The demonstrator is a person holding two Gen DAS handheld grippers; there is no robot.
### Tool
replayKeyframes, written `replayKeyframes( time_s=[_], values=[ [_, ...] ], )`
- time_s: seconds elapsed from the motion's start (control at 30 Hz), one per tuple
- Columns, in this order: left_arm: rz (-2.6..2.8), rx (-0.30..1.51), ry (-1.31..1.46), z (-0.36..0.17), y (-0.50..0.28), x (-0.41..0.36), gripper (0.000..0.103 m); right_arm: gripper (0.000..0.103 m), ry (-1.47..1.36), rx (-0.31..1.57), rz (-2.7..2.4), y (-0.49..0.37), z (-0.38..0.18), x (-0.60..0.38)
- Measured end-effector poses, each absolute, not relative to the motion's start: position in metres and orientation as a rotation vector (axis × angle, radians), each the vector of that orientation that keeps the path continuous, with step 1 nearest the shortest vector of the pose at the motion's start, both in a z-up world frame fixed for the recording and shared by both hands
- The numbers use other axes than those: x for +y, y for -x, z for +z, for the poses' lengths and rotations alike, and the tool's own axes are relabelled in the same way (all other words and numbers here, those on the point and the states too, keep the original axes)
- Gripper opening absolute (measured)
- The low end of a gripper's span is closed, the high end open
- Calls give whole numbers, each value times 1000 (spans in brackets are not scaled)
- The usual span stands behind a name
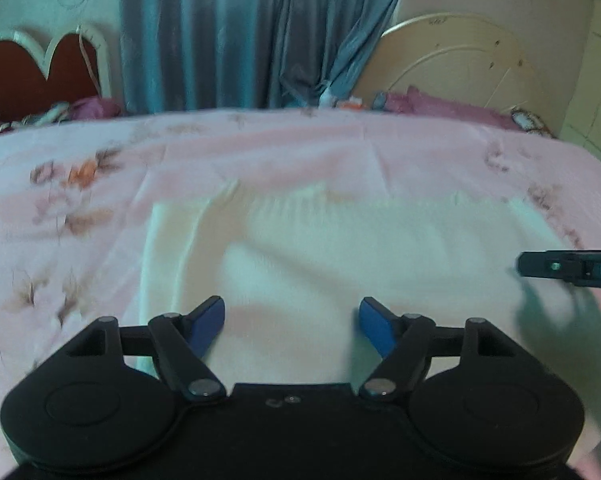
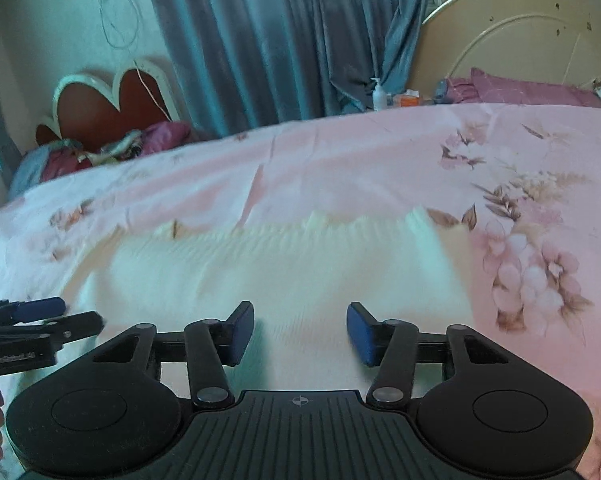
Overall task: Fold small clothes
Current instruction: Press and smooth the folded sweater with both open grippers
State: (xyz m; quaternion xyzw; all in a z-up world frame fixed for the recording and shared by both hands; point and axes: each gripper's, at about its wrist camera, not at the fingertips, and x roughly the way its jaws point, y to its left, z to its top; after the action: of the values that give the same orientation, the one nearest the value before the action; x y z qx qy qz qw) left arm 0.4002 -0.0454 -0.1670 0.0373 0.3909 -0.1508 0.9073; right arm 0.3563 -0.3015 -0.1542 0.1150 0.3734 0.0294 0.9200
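A small pale cream garment (image 1: 320, 256) lies spread on the pink floral bed sheet (image 1: 100, 184), its ribbed edge at the far side. It also shows in the right wrist view (image 2: 260, 276). My left gripper (image 1: 292, 326) is open and empty, hovering over the garment's near edge. My right gripper (image 2: 300, 330) is open and empty over the garment's near right part. The right gripper's tip shows at the right edge of the left wrist view (image 1: 568, 266). The left gripper shows at the left edge of the right wrist view (image 2: 40, 320). Both views are motion-blurred.
Blue curtains (image 2: 284, 36) hang behind the bed. A cream headboard (image 2: 512, 40) and purple pillows (image 2: 532, 90) are at the far right. A heart-shaped red headboard (image 2: 108, 108) with piled bedding is at the far left. A bottle (image 2: 378, 96) stands by the curtain.
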Motion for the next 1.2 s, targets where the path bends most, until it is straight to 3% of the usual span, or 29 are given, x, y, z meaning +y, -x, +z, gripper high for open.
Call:
replayKeyframes(
  time_s=[0.53, 1.2],
  values=[
    [-309, 842, -115, -170, -399, -32, 73, 52, -193, 831, -116, -348, -161, -294],
    [-343, 851, -144, -155, -376, -25, 73, 52, -169, 851, -179, -268, -160, -276]
  ],
)
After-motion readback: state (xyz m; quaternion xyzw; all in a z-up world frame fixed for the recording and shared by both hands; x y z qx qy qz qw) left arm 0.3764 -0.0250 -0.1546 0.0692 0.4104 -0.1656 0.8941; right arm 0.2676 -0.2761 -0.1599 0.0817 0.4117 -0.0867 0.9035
